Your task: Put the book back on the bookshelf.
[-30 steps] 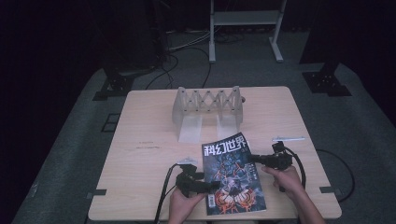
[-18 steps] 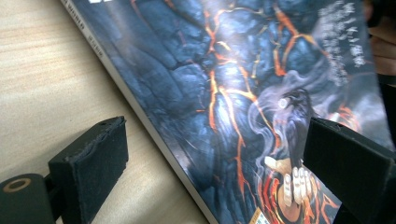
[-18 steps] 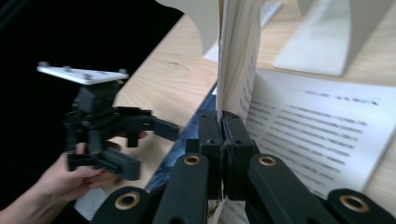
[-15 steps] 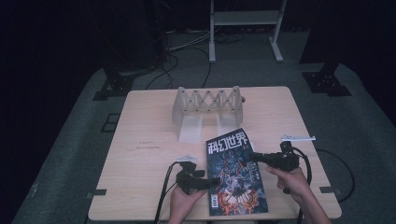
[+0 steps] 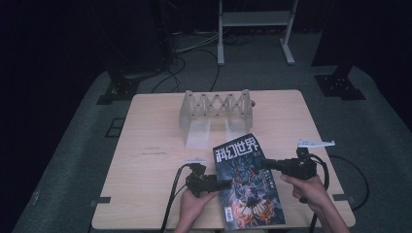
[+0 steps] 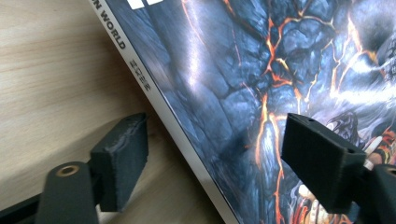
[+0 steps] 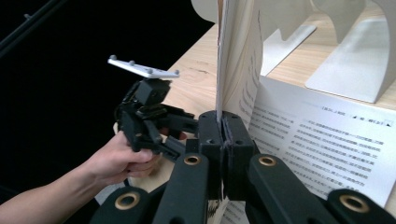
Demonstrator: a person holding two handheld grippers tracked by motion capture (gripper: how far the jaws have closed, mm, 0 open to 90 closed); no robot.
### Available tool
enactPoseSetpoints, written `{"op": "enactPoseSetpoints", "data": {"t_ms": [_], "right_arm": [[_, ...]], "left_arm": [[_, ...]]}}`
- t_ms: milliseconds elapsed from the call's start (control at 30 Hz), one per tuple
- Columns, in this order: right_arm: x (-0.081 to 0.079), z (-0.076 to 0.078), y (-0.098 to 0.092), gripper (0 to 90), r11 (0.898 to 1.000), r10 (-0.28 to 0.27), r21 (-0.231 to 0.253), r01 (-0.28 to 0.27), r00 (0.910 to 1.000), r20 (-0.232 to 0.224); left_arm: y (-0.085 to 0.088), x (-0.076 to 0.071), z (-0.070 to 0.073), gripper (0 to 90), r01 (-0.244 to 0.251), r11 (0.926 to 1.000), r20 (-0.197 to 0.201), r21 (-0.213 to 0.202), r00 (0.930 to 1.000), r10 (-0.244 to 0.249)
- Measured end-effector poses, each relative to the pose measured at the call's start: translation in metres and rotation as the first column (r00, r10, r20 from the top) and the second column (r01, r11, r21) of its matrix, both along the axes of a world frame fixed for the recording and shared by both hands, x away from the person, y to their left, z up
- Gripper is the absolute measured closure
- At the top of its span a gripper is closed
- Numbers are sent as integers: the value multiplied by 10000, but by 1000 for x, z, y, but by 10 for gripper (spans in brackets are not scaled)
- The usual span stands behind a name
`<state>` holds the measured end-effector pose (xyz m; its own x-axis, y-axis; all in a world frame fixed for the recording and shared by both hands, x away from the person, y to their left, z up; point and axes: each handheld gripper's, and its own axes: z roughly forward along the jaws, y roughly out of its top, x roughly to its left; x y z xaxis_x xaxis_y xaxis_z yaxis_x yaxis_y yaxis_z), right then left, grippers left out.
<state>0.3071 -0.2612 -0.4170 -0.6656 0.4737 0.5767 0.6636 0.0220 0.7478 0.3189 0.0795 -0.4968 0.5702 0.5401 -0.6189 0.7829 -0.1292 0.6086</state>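
A magazine (image 5: 248,194) with a dark lava-art cover lies at the table's near edge. My right gripper (image 5: 266,165) is shut on its right edge. In the right gripper view the jaws (image 7: 224,135) pinch the cover and some pages, which stand upright, while a white text page (image 7: 322,140) lies flat beside them. My left gripper (image 5: 224,184) sits at the magazine's spine side. In the left gripper view its jaws (image 6: 219,140) straddle the spine edge (image 6: 187,140) with gaps on both sides. They have just been closing but the pads do not press on it.
A pale folding file rack (image 5: 216,104) stands at the table's (image 5: 155,131) far middle, with its metal dividers (image 7: 355,65) just behind the magazine. Cables trail off the near edge. A stand and more cables lie on the dark floor beyond.
My right gripper has risen with the magazine's right edge, lifting the cover upright. The left gripper has stayed at the spine side, with its jaws narrower.
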Motion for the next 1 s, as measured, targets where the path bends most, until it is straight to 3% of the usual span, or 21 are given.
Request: {"op": "enactPoseSetpoints", "data": {"t_ms": [300,500,567,800,833,1000], "right_arm": [[-1,1,-2,879,9996,234,184,-234,9997,-19],[0,2,-1,879,9992,337,201,-337,9994,-9],[0,2,-1,879,9989,392,253,-391,9992,-29],[1,1,-2,879,9987,478,192,-476,9988,-79],[1,0,-4,879,9985,491,256,-488,9987,-110],[1,-1,-8,878,9990,372,248,-368,9992,-137]], "left_arm": [[8,17,1,338,-97,9975,-418,-702,9991,68],[5,27,0,377,91,9971,-585,-757,9982,-135],[5,32,-1,397,34,9962,-816,-874,9966,-106],[5,42,-7,532,384,9881,-1097,-1492,9924,-551],[7,45,-9,561,393,9831,-1244,-1789,9903,-623],[9,46,-9,664,549,9757,-1032,-2123,9916,-783]]}}
